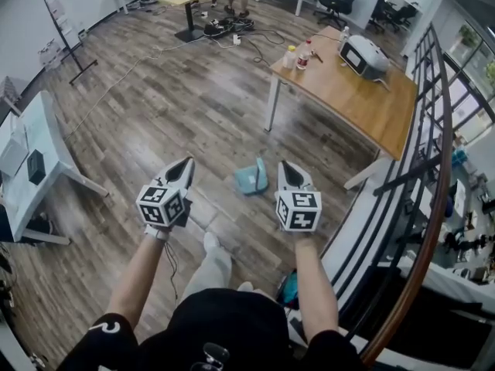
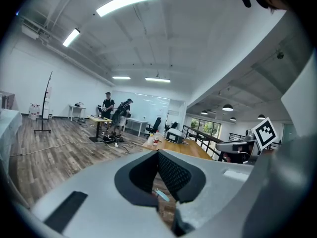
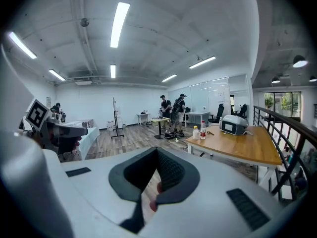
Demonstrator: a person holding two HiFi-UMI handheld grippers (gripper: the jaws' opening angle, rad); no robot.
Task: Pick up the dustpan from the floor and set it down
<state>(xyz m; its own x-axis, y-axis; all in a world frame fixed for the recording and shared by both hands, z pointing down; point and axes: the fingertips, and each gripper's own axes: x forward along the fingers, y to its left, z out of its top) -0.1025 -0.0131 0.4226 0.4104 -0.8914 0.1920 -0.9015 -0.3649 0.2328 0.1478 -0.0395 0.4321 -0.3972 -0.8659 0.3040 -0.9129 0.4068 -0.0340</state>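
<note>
Closest on the head view are the person's forearms (image 1: 145, 273), each ending in a tool with marker cubes (image 1: 298, 209) facing up at me. I see the left tool (image 1: 186, 165) and the right tool (image 1: 284, 166) held side by side over the wooden floor (image 1: 155, 107), well apart, both pointing forward. The teal dustpan (image 1: 253, 178) lies on the floor between them, nearer the right tool, and neither touches it. Farther off to the right stands a wooden counter (image 1: 363, 103) carrying bottles (image 1: 298, 56) and a white machine (image 1: 363, 54).

On the left gripper view, the left tool's jaws meet at the tips and grip nothing. A sliver of teal shows through the gap below the tips. The right tool's cube sits at the right edge.

On the right gripper view, the right tool's jaws are likewise drawn together and empty, with floor showing through the gap. The counter stands to the right, and the left tool's cube is at the left.
</note>
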